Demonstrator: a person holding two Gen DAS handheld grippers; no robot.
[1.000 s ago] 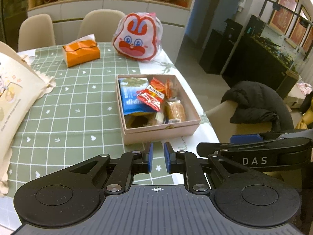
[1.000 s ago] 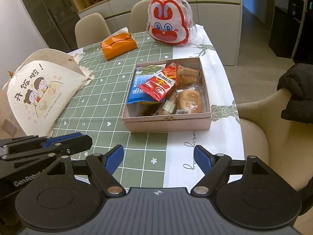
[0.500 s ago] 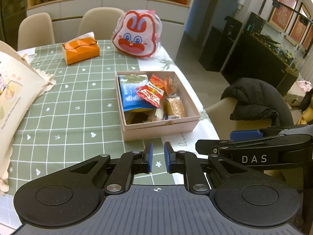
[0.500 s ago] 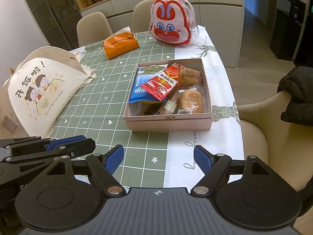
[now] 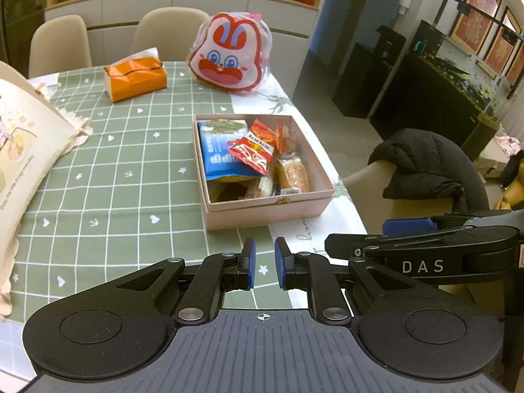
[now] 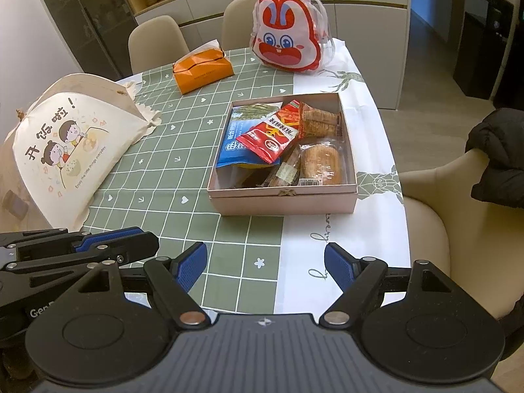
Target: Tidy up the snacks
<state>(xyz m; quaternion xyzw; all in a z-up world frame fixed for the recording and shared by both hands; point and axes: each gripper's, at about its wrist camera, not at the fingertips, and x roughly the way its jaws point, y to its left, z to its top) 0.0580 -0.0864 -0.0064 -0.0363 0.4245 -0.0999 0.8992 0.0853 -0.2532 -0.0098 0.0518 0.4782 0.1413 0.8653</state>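
Note:
A pink open box (image 5: 271,209) (image 6: 285,201) stands on the green checked tablecloth and holds several snacks: a blue packet (image 6: 234,142), a red packet (image 6: 270,137), wrapped bread (image 6: 321,163) and wafers (image 6: 319,119). My left gripper (image 5: 263,263) is nearly shut and empty, hovering short of the box's near wall. My right gripper (image 6: 266,265) is open and empty, also short of the box, to the right of the left one.
An orange tissue pack (image 5: 135,78) and a red-and-white rabbit bag (image 5: 231,60) sit at the table's far side. A cream printed cloth bag (image 6: 62,150) lies at the left. Beige chairs surround the table; a black jacket (image 6: 497,160) hangs on the right chair.
Both grippers have drawn back and risen slightly from the box, so it looks a bit smaller and farther. Jaw openings are unchanged.

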